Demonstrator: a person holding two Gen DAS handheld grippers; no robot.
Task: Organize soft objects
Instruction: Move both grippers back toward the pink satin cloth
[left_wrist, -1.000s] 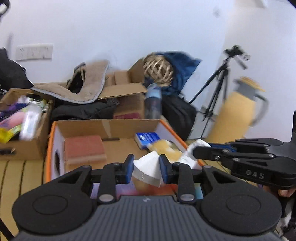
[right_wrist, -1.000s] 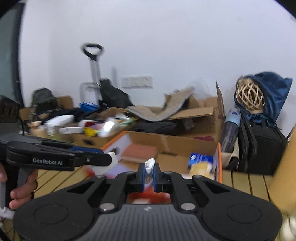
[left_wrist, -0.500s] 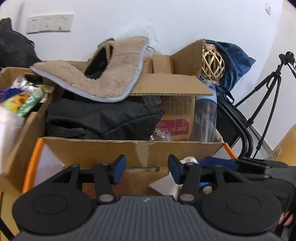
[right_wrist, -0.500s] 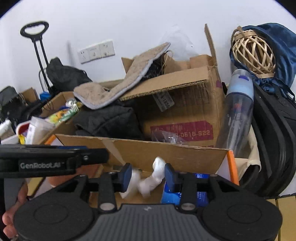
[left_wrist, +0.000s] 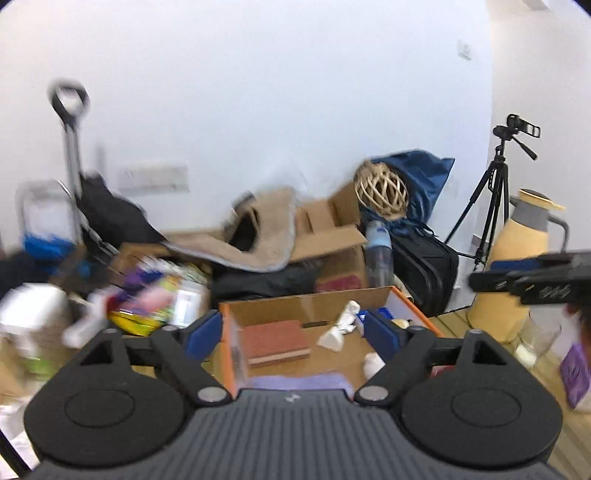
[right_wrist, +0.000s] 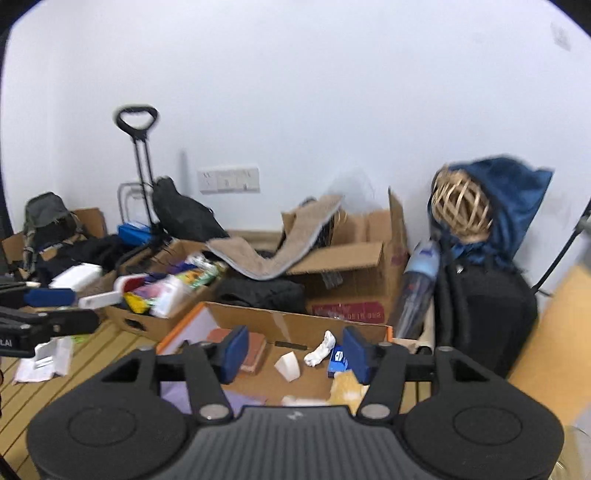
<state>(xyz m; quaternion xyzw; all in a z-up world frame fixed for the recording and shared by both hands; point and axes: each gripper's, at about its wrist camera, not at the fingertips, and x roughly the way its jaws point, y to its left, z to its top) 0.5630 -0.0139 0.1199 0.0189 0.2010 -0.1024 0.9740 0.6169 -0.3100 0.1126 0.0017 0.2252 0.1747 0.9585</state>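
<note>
Over the orange-edged cardboard box (left_wrist: 410, 301), both of my tongs now stand apart with nothing between their pads. On my left side, the left gripper (left_wrist: 291, 329) has just been opening, and the white folded piece (left_wrist: 331, 338) it pinched a second ago lies loose on the box floor, just beside the reddish-brown pad (left_wrist: 275, 342). I read that as one soft thing delivered. Further right, the right gripper (right_wrist: 291, 349) has likewise been opening its jaws, and the white sock (right_wrist: 320, 349) it held a moment back now rests inside the same box, near the blue packet (right_wrist: 338, 362). Compared with half a second ago, both cameras sit farther back and higher from the box, so I judge this drop finished and the next pick open.

The sock looks limp and crumpled, one end curled up. The folded piece stands as a small wedge, creased and pale. A lilac cloth (left_wrist: 295, 380) lies at the box's near edge.
</note>
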